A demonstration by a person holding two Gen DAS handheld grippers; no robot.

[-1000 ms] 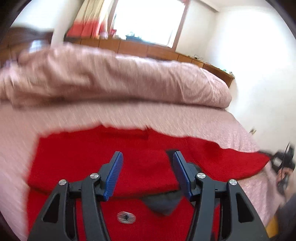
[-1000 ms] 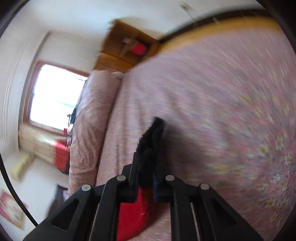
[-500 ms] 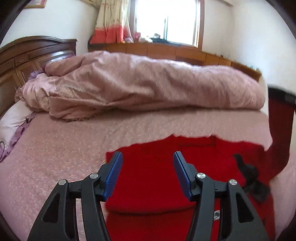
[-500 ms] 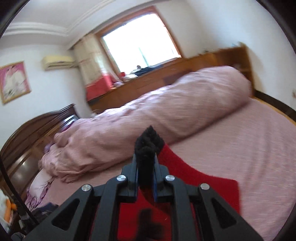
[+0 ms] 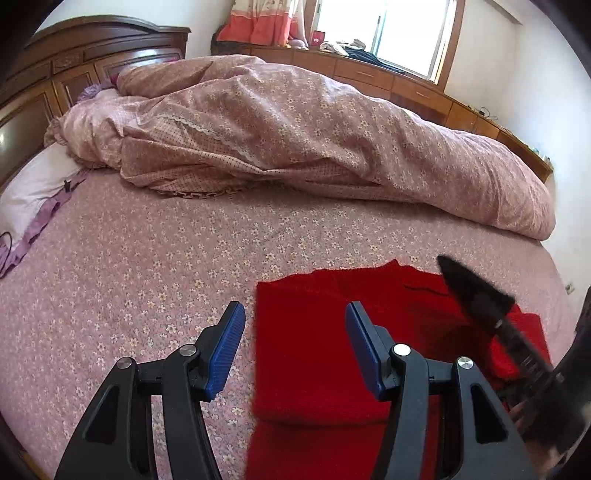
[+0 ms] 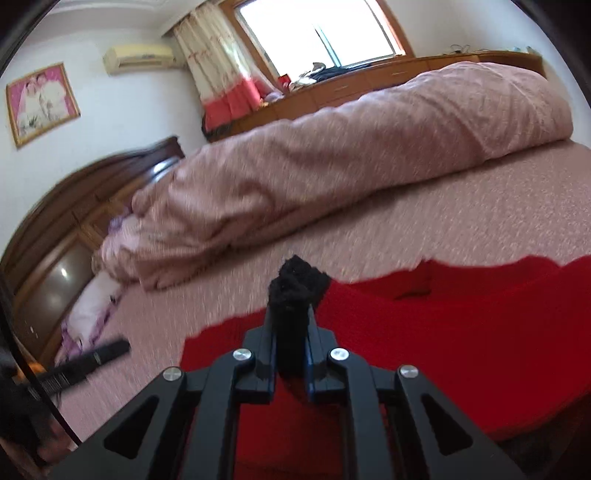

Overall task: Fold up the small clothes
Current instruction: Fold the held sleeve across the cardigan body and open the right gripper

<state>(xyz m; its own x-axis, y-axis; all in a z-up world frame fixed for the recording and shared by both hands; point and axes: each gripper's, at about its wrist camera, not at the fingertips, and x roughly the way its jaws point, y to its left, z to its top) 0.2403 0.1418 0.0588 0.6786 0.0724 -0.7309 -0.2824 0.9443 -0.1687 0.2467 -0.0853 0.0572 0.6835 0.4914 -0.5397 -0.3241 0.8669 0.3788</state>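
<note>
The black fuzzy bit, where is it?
In the right wrist view, the black cuff is pinched in the right gripper, above the red sweater on the bed.

A rumpled pink floral duvet (image 5: 314, 129) lies heaped across the bed (image 5: 147, 258), a white pillow (image 5: 33, 188) at nine o'clock by the dark wooden headboard (image 5: 74, 62). At twelve o'clock, a bright window (image 6: 317, 33) with a red-hemmed curtain (image 6: 218, 62); an air conditioner (image 6: 138, 57) and a framed picture (image 6: 40, 101) hang on the wall.

Open bedspread (image 5: 147, 266) left of the red garment (image 5: 314, 350); bunched quilt (image 5: 295, 129) blocks beyond.
</note>
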